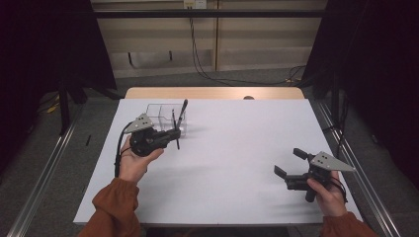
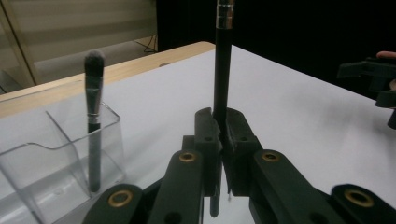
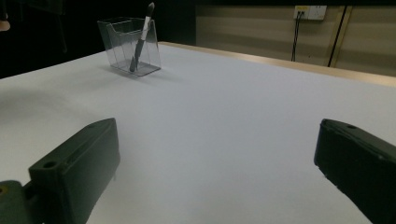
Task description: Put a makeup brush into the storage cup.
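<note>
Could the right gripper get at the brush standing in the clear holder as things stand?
Probably yes. The right gripper has its jaws open and empty, and bare white table lies between it and the clear holder. The brush leans out above the rim, though the left gripper hovers close by.

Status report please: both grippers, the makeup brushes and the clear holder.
Left gripper shut on a black brush, upright beside the clear holder. Right gripper open, empty, over bare table. One brush stands in the holder. Nothing in the way.

We see a white sheet (image 1: 237,148) covering the wooden bench (image 1: 212,93), black cables (image 1: 207,69) trailing across the grey floor (image 1: 346,148) behind it, and a wall socket (image 3: 310,11).
</note>
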`<state>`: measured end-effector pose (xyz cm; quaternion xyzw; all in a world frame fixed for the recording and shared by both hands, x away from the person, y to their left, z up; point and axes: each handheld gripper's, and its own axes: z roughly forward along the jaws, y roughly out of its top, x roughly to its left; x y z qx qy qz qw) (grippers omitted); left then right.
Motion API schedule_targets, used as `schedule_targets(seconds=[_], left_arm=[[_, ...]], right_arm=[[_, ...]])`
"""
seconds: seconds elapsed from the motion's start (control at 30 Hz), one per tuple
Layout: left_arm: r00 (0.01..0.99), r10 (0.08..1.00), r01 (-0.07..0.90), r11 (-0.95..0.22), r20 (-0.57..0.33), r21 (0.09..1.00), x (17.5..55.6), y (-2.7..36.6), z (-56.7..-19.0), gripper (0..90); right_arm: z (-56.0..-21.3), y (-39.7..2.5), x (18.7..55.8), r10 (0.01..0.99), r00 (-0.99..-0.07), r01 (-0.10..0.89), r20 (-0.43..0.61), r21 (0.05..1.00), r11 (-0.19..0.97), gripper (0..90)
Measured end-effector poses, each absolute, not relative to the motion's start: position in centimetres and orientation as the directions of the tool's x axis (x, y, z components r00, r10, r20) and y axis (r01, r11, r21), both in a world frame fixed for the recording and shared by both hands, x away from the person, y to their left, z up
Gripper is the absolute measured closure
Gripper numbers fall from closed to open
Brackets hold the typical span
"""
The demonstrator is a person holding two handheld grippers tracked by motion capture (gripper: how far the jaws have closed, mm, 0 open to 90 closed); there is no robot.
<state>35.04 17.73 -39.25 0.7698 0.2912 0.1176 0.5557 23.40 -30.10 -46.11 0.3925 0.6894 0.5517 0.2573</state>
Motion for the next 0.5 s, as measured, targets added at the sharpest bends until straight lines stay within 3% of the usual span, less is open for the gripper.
schedule_targets(seconds=[0.5], left_arm=[[0.755,0.645,0.304,-0.187,-0.117,0.934,38.6,18.1,-37.3,85.7]], right_arm=[[-46.2,-30.0,23.0,0.824,-0.563,0.252,0.069,0.964,0.091,0.0]])
